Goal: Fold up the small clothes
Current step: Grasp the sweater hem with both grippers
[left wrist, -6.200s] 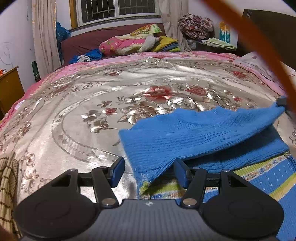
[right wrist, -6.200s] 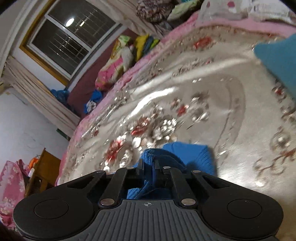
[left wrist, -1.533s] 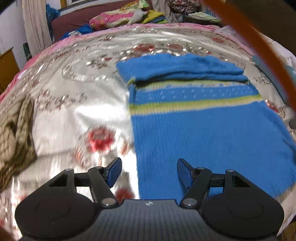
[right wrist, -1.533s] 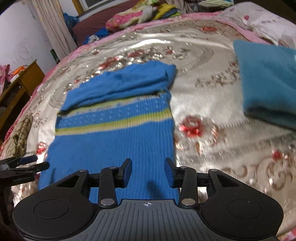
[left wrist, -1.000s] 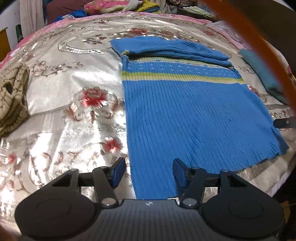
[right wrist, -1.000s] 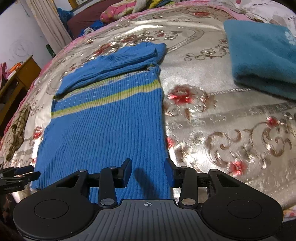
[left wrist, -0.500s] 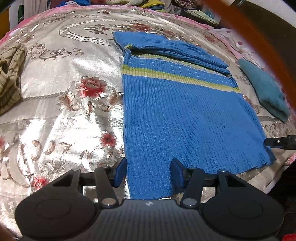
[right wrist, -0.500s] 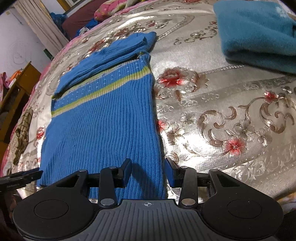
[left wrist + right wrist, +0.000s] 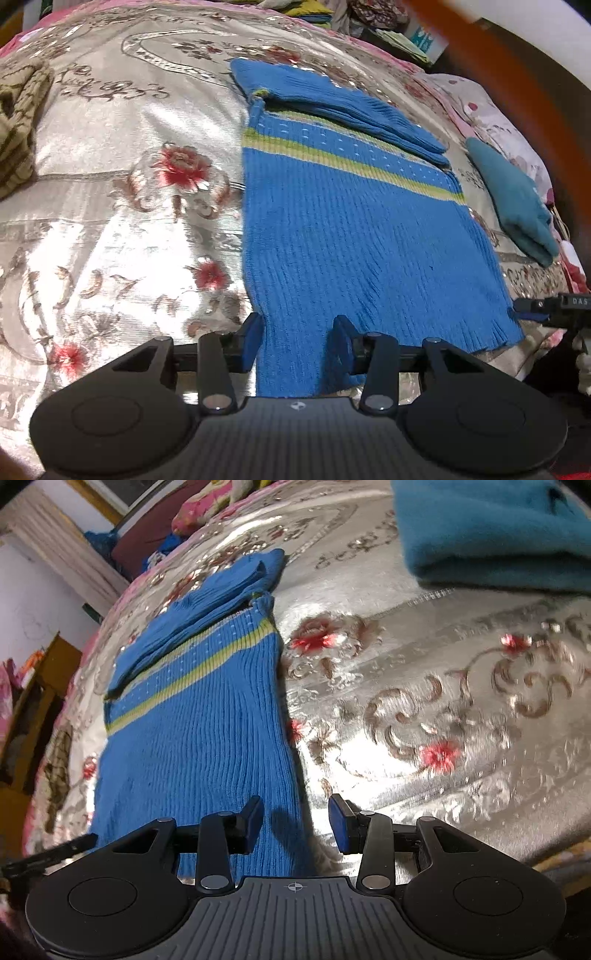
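A blue ribbed sweater (image 9: 351,229) with a yellow-green stripe lies flat on the bed, sleeves folded across its far end. It also shows in the right wrist view (image 9: 192,723). My left gripper (image 9: 297,339) is open, its jaws either side of the sweater's near left hem corner. My right gripper (image 9: 295,819) is open at the near right hem corner, with the sweater's edge between its jaws. The right gripper's tip (image 9: 543,306) shows at the right edge of the left wrist view.
The bed has a shiny floral cover (image 9: 110,206). A folded teal garment (image 9: 495,535) lies at the right. A brown striped garment (image 9: 18,122) lies at the left. Pillows and piled clothes (image 9: 207,513) lie at the headboard. A wooden cabinet (image 9: 33,709) stands beside the bed.
Both grippers have drawn back from the folded sleeves to the sweater's near hem and lowered over its two corners. The left jaws have narrowed a little.
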A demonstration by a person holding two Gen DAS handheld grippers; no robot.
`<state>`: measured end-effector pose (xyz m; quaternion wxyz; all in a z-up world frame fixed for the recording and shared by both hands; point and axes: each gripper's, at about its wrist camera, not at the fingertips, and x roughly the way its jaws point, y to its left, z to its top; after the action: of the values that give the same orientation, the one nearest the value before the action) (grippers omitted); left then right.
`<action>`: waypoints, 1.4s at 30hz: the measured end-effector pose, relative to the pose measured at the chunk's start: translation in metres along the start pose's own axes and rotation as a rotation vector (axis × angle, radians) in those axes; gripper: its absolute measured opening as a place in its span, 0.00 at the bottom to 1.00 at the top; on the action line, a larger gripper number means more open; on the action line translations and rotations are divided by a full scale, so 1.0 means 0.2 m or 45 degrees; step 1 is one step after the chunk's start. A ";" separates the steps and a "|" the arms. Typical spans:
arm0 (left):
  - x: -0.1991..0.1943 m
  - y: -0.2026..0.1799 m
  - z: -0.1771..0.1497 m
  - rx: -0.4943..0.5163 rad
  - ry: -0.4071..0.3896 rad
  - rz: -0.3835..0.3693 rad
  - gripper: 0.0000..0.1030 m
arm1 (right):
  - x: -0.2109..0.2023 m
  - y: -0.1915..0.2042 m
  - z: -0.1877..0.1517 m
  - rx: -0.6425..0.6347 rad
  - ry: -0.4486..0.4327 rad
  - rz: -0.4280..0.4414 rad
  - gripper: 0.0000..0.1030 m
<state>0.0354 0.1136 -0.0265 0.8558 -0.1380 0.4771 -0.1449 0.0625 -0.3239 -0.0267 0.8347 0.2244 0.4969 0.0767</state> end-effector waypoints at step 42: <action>0.04 0.10 0.07 -0.274 0.025 -0.284 0.13 | 0.13 -0.09 -0.01 0.261 0.080 0.377 0.15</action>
<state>0.0536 0.1303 -0.0345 0.8100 -0.2795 0.4798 -0.1886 0.0729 -0.3296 -0.0565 0.7712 0.3766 0.4894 0.1548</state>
